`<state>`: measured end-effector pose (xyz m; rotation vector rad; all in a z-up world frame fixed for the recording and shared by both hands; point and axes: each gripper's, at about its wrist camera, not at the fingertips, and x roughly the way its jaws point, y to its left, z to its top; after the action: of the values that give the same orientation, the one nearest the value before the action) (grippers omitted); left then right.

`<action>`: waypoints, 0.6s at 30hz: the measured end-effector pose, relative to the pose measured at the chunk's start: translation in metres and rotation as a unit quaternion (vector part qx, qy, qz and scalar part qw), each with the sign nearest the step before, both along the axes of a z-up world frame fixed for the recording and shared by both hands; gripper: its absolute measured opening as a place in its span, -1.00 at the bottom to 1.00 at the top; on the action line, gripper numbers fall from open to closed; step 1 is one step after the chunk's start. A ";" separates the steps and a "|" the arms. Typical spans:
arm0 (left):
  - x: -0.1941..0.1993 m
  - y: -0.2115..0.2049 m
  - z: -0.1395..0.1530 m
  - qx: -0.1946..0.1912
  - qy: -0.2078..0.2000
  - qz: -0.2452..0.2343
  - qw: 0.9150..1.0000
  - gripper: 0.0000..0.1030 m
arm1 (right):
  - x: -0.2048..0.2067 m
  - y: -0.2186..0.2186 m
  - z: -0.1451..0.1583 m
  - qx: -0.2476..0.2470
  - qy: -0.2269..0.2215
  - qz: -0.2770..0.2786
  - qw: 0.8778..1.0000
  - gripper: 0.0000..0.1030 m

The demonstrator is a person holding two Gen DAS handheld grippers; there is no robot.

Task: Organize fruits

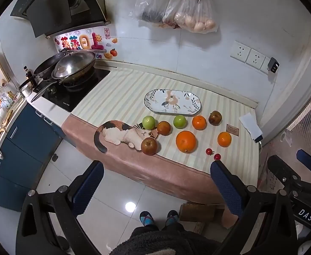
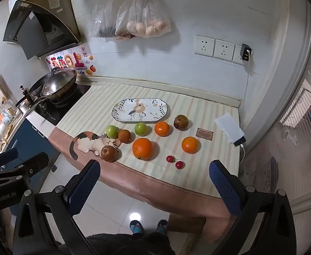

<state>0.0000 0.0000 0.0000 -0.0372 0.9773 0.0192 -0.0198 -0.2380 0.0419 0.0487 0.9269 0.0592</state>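
Both grippers hang above the floor in front of a striped counter, jaws spread wide and holding nothing. Ahead of the left gripper (image 1: 156,182) and right gripper (image 2: 155,180) lie loose fruits: a large orange (image 2: 142,148), green apples, brown fruits and two cherry tomatoes. Beyond them sits a bare floral plate (image 2: 121,106).

left gripper (image 1: 155,186) wide open, right gripper (image 2: 154,182) wide open, both angled downward
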 end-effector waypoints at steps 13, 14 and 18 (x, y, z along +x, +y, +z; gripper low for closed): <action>0.001 -0.008 0.007 0.002 -0.003 -0.002 1.000 1.00 | -0.003 0.000 0.004 0.002 -0.004 -0.001 1.000 1.00; 0.001 -0.008 0.007 0.002 -0.003 -0.002 1.000 1.00 | -0.003 0.001 0.005 0.002 -0.004 -0.001 1.000 1.00; 0.001 -0.010 0.008 0.001 -0.003 -0.002 1.000 1.00 | -0.004 0.001 0.006 0.002 -0.004 -0.001 1.000 1.00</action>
<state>0.0011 -0.0100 0.0076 -0.0337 0.9721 0.0151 -0.0239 -0.2369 0.0480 0.0536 0.9178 0.0593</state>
